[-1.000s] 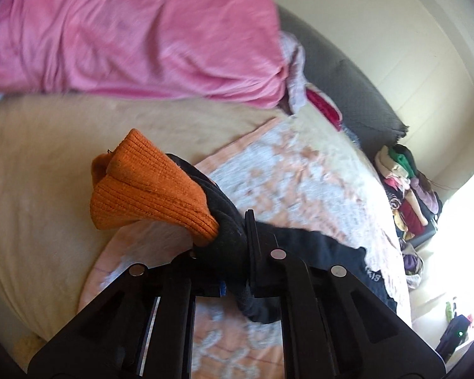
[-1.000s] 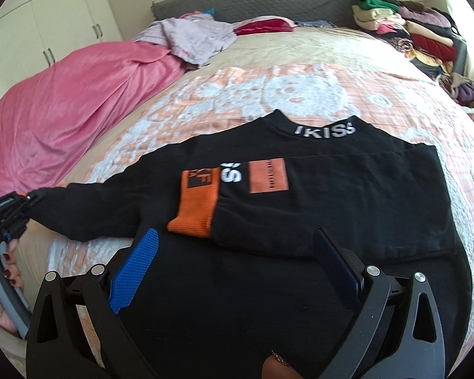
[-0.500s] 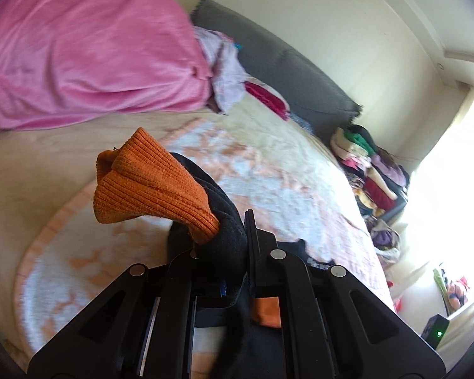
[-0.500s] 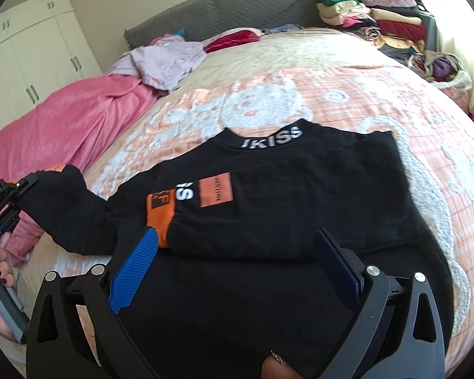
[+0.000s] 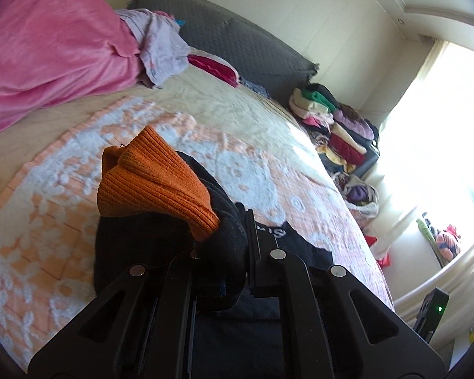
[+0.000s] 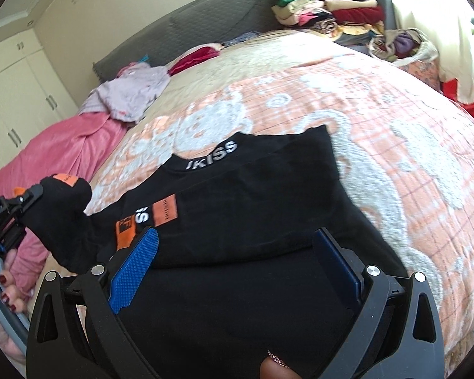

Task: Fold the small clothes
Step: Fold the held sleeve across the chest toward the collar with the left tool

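- While the black sweater [image 6: 268, 221] lay on the bed [image 6: 395, 126], the left gripper [image 5: 224, 252] pinched its sleeve near the orange cuff [image 5: 151, 180].
- The right gripper [image 6: 237, 262] hovered over the body, fingers spread and empty.
- Soft and limp, it probably handled best from cuffs or hems.

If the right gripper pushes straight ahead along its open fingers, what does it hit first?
Probably the black sweatshirt spread on the bed: the right gripper is open just above it, with the folded sleeve directly ahead. Depth is uncertain.

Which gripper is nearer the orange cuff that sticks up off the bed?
Left. The left gripper is shut on the sleeve right below the orange cuff. The right gripper hangs open over the sweater body, apart from that cuff.
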Tool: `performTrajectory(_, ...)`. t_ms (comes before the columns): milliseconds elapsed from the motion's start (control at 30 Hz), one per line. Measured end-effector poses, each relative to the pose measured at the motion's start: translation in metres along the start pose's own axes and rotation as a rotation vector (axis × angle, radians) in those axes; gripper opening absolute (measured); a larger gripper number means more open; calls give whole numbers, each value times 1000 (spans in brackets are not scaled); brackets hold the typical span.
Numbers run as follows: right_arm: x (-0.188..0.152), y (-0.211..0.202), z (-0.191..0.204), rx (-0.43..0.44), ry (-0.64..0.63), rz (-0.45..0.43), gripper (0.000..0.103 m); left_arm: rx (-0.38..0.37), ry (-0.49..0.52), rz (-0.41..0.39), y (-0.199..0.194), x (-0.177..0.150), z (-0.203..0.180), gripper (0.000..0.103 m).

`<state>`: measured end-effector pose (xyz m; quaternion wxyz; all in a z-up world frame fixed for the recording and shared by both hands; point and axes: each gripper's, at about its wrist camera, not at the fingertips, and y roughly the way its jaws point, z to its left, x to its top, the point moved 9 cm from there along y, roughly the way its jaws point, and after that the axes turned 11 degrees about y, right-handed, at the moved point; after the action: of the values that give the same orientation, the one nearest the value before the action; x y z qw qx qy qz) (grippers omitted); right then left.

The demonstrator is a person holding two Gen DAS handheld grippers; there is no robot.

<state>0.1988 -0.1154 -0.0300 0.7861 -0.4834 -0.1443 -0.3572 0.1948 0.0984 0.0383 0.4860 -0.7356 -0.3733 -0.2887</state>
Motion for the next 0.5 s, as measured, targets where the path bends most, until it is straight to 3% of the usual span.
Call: performTrajectory(500, 15, -15, -45, -44, 99, -40, 98, -102, 116, 168, 55, -54, -62, 3)
